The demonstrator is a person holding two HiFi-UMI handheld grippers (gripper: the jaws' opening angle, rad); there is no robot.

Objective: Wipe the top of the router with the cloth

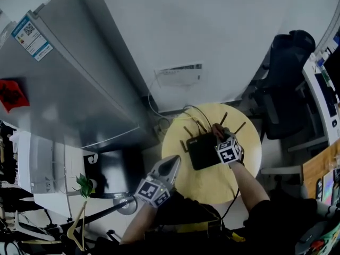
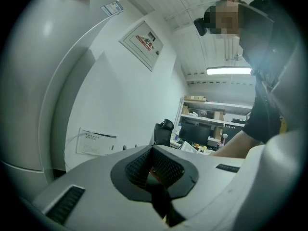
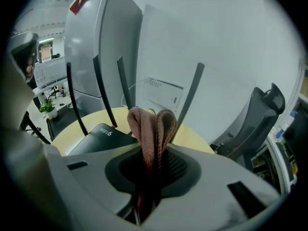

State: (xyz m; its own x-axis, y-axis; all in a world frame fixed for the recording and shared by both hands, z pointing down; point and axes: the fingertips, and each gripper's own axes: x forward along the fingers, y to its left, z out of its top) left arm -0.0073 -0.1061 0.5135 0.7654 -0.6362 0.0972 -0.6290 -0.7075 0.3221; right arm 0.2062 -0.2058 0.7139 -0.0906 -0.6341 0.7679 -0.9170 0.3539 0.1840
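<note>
Round yellow table (image 1: 212,182) is carrying the black router (image 1: 202,150); above it, the right gripper (image 3: 153,177) is clamping its fingers on the brown cloth (image 3: 151,129). Left gripper (image 1: 172,163) is hanging at the table's edge; its fingers are pressing together, empty.

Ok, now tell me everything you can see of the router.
The router is a flat black box, matt plastic by its look, with white WIFI6 print on top. Several thin dark antennas stand up from its edges, splayed outward. It lies flat on the round yellow table, with cables trailing from its far side. The right tongs, shut on a pinkish-brown cloth, sit over its right part; contact cannot be told.
</note>
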